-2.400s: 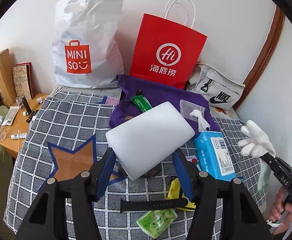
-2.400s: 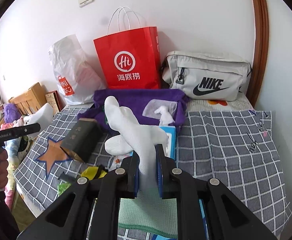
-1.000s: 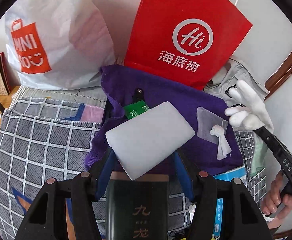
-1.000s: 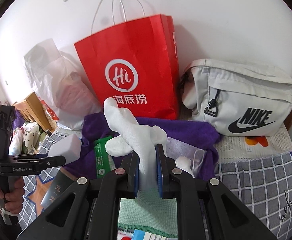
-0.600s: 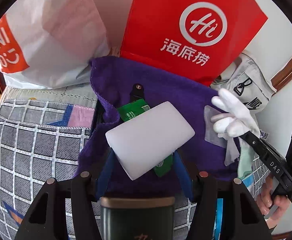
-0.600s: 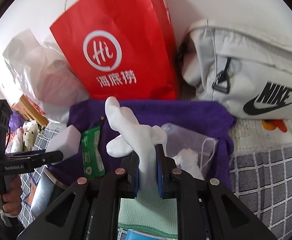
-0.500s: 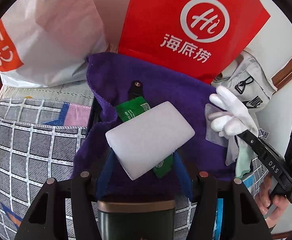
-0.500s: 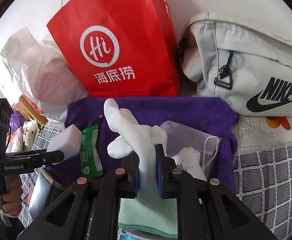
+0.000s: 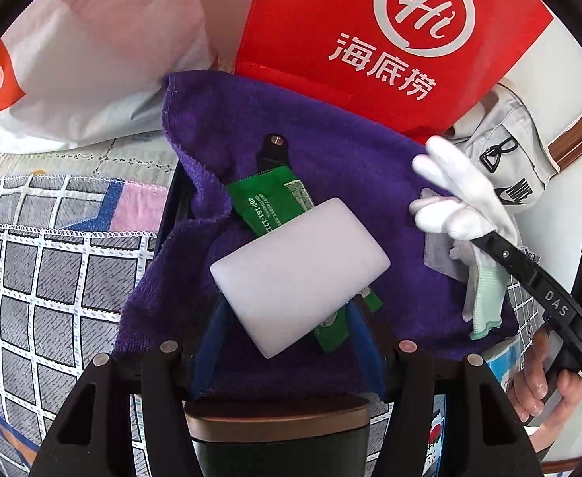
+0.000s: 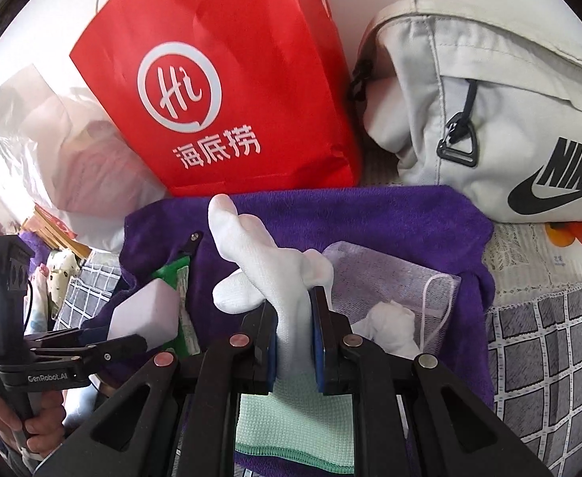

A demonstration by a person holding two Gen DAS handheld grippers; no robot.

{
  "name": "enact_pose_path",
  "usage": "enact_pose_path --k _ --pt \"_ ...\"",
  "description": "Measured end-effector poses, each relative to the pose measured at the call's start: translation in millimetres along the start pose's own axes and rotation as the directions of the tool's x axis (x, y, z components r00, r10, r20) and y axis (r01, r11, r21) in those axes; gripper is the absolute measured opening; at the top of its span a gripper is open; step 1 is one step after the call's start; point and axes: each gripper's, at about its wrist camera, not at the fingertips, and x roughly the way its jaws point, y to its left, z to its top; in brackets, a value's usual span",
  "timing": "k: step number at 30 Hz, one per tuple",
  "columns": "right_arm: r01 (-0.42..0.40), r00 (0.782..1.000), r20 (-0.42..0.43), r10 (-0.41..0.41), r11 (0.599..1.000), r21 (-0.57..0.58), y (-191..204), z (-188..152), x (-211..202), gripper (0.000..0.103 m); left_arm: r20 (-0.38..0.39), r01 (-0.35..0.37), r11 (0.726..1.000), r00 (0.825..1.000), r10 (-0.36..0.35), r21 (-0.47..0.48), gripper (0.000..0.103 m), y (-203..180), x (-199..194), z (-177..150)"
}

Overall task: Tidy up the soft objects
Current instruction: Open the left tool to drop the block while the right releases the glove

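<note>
Two grips above purple towel [image 9: 330, 167]: left gripper [image 9: 287, 314] white sponge [image 9: 298, 278], right gripper [image 10: 294, 342] white glove [image 10: 267, 274].

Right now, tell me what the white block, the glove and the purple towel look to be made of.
White block: probably foam sponge, matte and faintly translucent, edges rounded, clamped by the left gripper.
Glove: looks like knitted cotton, fine weave, limp fingers, pinched in the right gripper.
Purple towel: seemingly plush microfiber or terry, with fuzzy pile and a stitched edge.

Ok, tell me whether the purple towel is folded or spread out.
Spread out. The purple towel lies open across the bed, edges rumpled, with a green packet and a mesh pouch on it.
</note>
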Motion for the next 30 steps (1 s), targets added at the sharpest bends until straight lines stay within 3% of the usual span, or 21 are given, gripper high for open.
enact_pose_path --k 7,11,16,21,30 --pt "0.008 1.000 -0.025 -0.007 0.999 0.039 -9 -1 6 0.019 -0.004 0.010 1.000 1.000 -0.010 0.000 0.059 5 -6 0" --pt "0.007 1.000 -0.003 -0.007 1.000 0.025 -5 -1 1 0.051 -0.011 0.002 1.000 1.000 -0.002 -0.002 0.064 5 -3 2" --pt "0.004 0.999 0.037 -0.004 1.000 -0.008 0 -1 -11 0.060 -0.007 -0.018 1.000 1.000 0.018 0.022 0.072 -5 -4 3" --pt "0.036 0.998 0.056 -0.034 0.999 -0.038 6 -10 -27 0.061 0.000 -0.024 1.000 1.000 0.024 0.003 0.072 -5 -17 0" --pt "-0.020 0.998 0.053 0.024 0.997 -0.069 33 -44 -69 0.061 0.067 -0.032 0.999 0.997 0.031 0.003 0.072 -2 -77 -30"
